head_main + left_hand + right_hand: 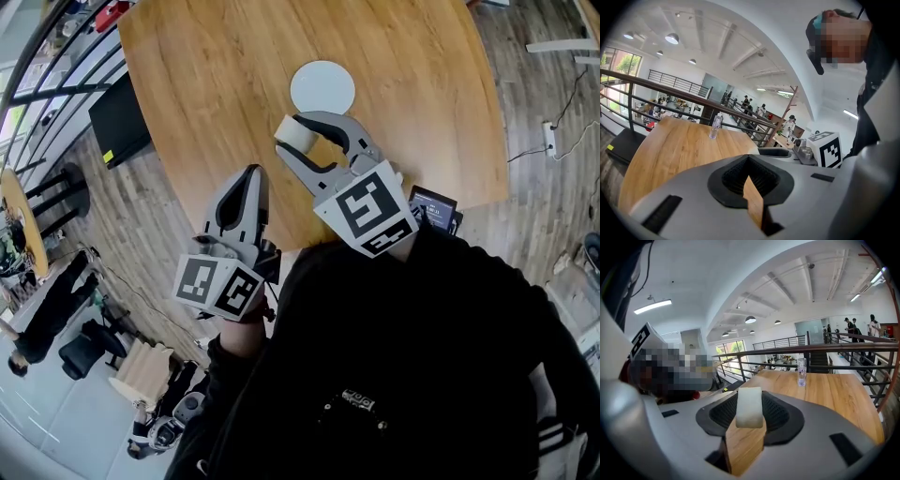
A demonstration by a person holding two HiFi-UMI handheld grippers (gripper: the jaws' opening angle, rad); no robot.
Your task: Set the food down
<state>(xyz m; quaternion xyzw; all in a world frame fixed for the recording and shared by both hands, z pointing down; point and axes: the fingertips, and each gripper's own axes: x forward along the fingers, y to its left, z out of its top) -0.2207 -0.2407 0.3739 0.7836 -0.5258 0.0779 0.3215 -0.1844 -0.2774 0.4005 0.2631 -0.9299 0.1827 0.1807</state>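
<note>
A pale, whitish block of food (pixel 296 134) (pixel 749 407) is clamped between the jaws of my right gripper (pixel 300 141) (pixel 749 411), held in the air over the near part of the wooden table (pixel 216 84). A round white plate (pixel 322 87) lies on the table just beyond the food and has nothing on it. My left gripper (pixel 249 178) (pixel 752 185) hangs lower and to the left, near the table's front edge. Its jaws are together with nothing between them, and only a thin sliver of wood shows through.
A clear plastic bottle (pixel 715 126) (pixel 801 371) stands at the table's far side by a metal railing (pixel 843 350). A small black device with a screen (pixel 433 208) sits at the near right table edge. A black flat case (pixel 117 117) lies on the floor to the left.
</note>
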